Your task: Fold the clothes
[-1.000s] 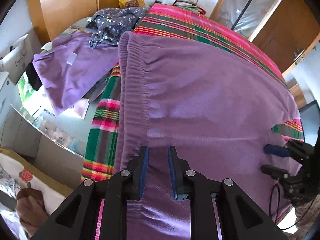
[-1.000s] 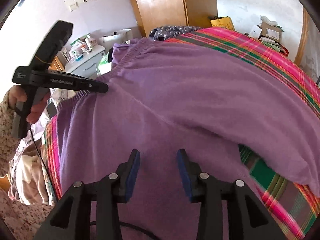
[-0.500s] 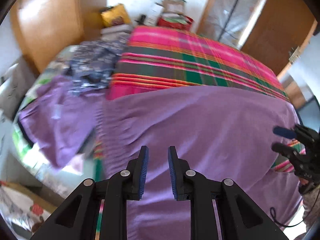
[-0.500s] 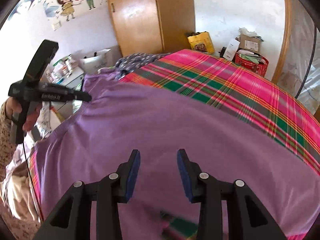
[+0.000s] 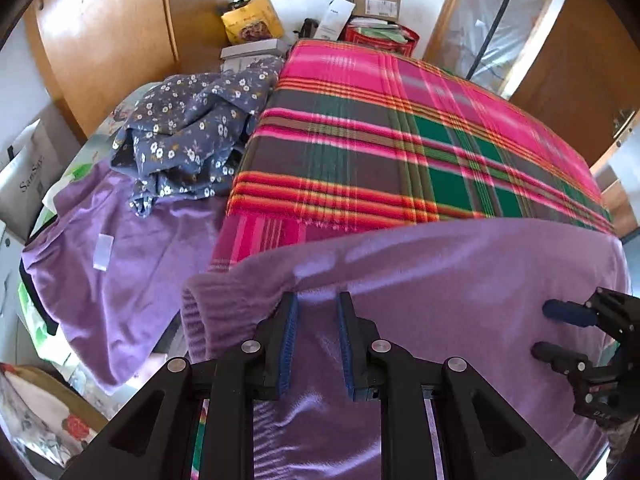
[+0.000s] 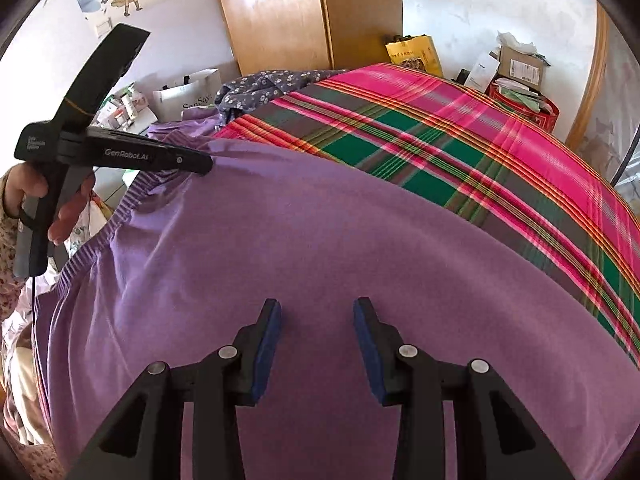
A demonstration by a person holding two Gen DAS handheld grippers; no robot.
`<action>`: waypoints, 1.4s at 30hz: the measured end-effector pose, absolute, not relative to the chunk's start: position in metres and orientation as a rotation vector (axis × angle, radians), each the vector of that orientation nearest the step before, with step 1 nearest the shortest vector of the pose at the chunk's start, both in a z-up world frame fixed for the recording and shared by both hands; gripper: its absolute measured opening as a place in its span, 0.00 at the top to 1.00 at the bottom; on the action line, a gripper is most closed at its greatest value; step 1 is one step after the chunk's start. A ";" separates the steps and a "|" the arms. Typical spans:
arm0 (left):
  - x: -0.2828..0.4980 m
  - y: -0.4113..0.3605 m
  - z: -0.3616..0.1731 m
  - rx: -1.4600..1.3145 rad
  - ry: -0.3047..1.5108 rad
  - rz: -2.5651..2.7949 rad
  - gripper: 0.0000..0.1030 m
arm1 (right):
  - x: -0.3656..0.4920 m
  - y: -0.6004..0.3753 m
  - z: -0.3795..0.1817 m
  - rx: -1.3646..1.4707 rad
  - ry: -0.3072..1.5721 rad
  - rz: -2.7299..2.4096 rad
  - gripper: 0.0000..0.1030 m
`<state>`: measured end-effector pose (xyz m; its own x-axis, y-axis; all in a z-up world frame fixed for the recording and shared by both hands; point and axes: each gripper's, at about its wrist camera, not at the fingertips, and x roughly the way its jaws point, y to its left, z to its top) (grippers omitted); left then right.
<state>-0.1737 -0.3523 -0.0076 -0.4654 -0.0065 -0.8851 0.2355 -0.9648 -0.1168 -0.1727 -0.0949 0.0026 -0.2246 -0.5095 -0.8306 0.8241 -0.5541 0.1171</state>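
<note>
Filling each frame's lower half, the purple garment (image 6: 320, 240) lies on the plaid blanket (image 5: 400, 152), its near part cut off. The left gripper (image 5: 316, 312) pinches its fold; whether the right gripper (image 6: 316, 320) grips cloth cannot be told. Only the right view shows the hand (image 6: 60, 200).

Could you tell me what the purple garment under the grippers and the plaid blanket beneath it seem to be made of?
The purple garment looks like a soft, matte knit, perhaps fleece or cotton jersey: it drapes smoothly, has a slight sheen in the left wrist view, and a ribbed gathered band along one edge. The plaid blanket looks like a fuzzy woven or brushed fabric, possibly acrylic or wool: its pink and green stripes have soft, blurred edges.
</note>
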 end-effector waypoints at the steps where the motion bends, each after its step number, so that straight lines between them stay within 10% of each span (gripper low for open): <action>1: -0.174 -0.353 -0.008 1.533 0.333 -2.557 0.80 | -0.175 -0.095 0.004 1.092 0.438 -1.895 0.62; 21: -0.198 -0.329 -0.010 1.536 -0.293 -2.631 0.75 | -0.250 -0.097 0.009 1.012 0.518 -1.951 0.58; 42: -0.184 -0.336 -0.011 1.481 -0.526 -2.825 0.59 | -0.259 -0.109 -0.002 0.993 0.524 -1.868 0.53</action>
